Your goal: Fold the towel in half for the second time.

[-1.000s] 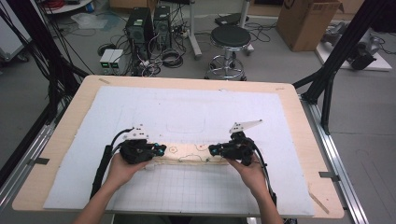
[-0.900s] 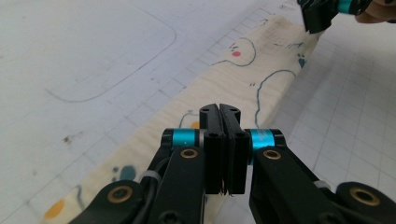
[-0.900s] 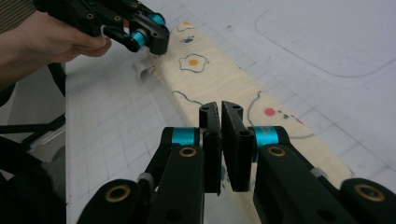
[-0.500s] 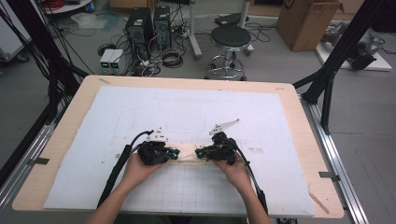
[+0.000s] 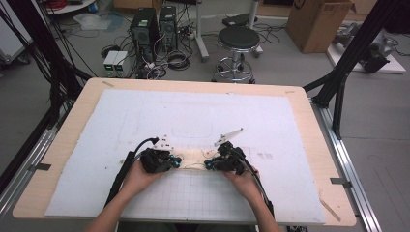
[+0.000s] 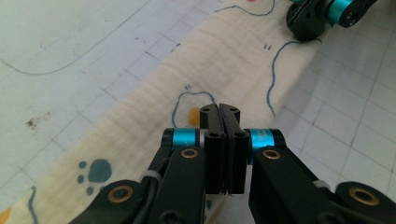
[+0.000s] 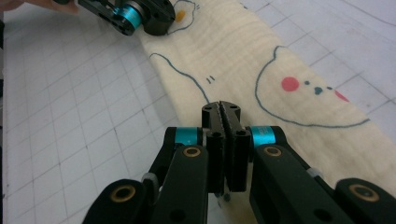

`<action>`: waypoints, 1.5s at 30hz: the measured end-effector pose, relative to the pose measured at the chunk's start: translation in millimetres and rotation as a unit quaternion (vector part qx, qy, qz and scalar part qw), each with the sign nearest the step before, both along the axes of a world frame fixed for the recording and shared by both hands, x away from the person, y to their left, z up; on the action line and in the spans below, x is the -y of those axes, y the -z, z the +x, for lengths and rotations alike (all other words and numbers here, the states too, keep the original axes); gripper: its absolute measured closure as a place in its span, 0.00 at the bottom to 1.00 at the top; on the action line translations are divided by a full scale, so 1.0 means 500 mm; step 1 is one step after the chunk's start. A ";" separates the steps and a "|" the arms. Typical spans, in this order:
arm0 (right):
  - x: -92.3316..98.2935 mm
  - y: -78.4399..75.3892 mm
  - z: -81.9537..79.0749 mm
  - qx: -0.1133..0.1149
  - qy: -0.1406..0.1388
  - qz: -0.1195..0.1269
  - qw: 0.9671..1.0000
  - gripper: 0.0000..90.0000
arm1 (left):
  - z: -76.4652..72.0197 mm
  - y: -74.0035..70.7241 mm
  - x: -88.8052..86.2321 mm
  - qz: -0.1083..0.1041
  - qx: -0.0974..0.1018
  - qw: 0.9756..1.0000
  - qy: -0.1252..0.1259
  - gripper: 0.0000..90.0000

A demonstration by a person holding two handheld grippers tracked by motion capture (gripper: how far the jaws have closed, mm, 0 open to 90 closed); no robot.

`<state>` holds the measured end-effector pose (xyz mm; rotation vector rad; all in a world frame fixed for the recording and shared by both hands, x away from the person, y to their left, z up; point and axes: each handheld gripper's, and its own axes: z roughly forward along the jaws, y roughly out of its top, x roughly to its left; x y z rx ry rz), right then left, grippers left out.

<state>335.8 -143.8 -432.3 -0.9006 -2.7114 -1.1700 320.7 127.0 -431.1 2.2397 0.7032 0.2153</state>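
A cream cloth [image 5: 193,157] printed with blue outlines and coloured spots lies as a flat strip on the white grid mat [image 5: 193,111]. My left gripper [image 5: 180,164] and right gripper [image 5: 207,165] point at each other over it, a short gap apart. In the left gripper view the left gripper [image 6: 219,108] is shut, its tips low over the cloth [image 6: 140,126]; the other gripper [image 6: 317,16] shows at the top right. In the right gripper view the right gripper [image 7: 221,106] is shut at the near edge of the cloth [image 7: 289,116]. I see no cloth pinched between either pair of jaws.
The mat covers most of a wooden table [image 5: 72,130]. Black frame posts [image 5: 48,72] stand at both far corners. A stool [image 5: 239,38], computers and a cardboard box [image 5: 319,24] are on the floor beyond the far edge.
Both hands have moved inward toward each other and slightly down over the cloth. Less of the cloth shows between the grippers now. Both jaws stay shut.
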 end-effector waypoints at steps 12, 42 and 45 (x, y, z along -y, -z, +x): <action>0.048 0.003 -0.007 0.004 0.022 0.002 1.000 0.98 | -0.010 0.009 -0.058 -0.023 0.002 0.999 -0.024 0.98; 0.150 -0.005 -0.024 0.028 0.064 0.002 0.998 0.95 | -0.025 0.003 -0.144 -0.048 0.014 0.997 -0.054 0.93; 0.149 -0.020 -0.025 0.048 0.065 0.009 0.997 0.91 | -0.022 -0.006 -0.145 -0.056 0.025 0.996 -0.057 0.87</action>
